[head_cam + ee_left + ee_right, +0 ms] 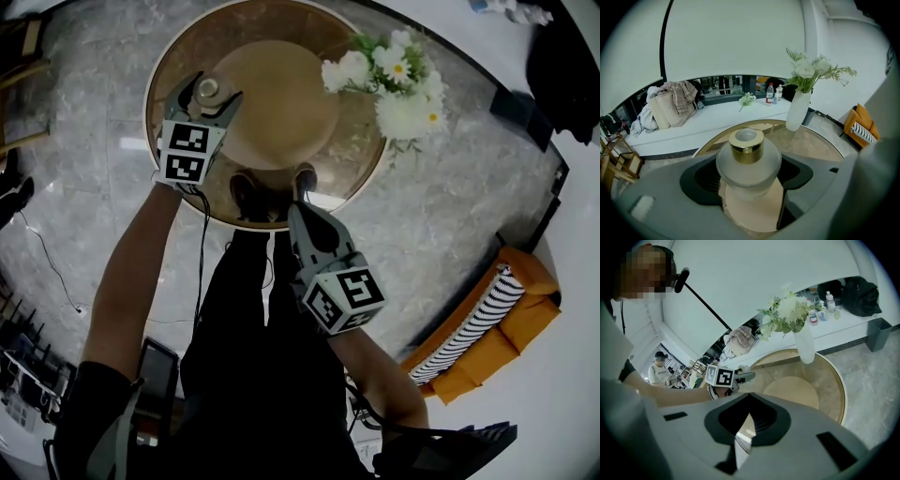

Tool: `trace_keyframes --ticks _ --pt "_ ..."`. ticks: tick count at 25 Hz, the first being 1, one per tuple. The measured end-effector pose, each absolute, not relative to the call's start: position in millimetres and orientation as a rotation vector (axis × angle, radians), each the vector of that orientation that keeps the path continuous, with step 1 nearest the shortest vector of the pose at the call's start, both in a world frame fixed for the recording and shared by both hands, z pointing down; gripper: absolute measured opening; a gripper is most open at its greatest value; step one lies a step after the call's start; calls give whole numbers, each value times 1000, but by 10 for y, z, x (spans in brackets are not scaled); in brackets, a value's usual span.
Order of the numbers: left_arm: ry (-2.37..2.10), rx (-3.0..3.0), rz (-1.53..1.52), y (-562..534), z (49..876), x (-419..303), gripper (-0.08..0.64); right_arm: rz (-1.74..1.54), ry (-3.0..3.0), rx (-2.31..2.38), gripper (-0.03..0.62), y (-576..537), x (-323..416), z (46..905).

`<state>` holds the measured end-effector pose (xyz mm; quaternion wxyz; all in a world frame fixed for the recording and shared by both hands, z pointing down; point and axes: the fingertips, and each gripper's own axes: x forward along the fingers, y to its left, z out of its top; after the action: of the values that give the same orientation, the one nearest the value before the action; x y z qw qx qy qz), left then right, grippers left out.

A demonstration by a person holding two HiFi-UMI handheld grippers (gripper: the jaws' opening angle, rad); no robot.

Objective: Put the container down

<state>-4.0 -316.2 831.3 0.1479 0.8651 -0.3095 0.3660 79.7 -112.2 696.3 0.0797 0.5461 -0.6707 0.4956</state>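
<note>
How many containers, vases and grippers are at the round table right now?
Frosted container: 1
Vase of white flowers: 1
Grippers: 2, the left gripper holding the container and the right gripper holding nothing
Total: 4

No word, brand or number can be read anywhere. The only signs are the black-and-white square markers on the left tool's (208,94) cube (192,153) and on the right tool's (300,208) cube (345,298): block patterns, not letters. One such marker also faces the right gripper view. A bottle (769,93) on the far ledge (717,119) carries a red label, too small to read. The print on a distant person's shirt (657,375) is likewise too small to read. The container (748,164) in the left tool shows only frosted sides and a gold collar.
</note>
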Motion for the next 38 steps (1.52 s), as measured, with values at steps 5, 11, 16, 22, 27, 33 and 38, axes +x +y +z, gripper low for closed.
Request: trace_keyframes --ticks 5,11,16,22,27,33,38 --pt "-885 2474 1080 -3224 8506 -12 347 1497 -1976 1639 7 -1129 834 7051" --pt "-882 2461 1106 -3255 8700 2 346 1543 -1946 1658 6 -1130 818 7177" --pt "-885 2453 1123 -3259 8834 -37 347 1568 -1953 1621 6 -1091 734 7239" --pt "-884 2441 1120 -3227 8908 -39 347 1579 -1936 1617 6 -1045 755 7284" --pt "-883 2424 1130 -3182 8966 -55 347 1583 -1936 1624 6 -1032 750 7277" --pt "-894 2429 1135 -3192 8991 -63 347 1596 -1923 1624 6 -965 764 7323" --pt "-899 2424 1150 -3166 9006 -84 347 1598 -1926 1626 7 -958 756 7314"
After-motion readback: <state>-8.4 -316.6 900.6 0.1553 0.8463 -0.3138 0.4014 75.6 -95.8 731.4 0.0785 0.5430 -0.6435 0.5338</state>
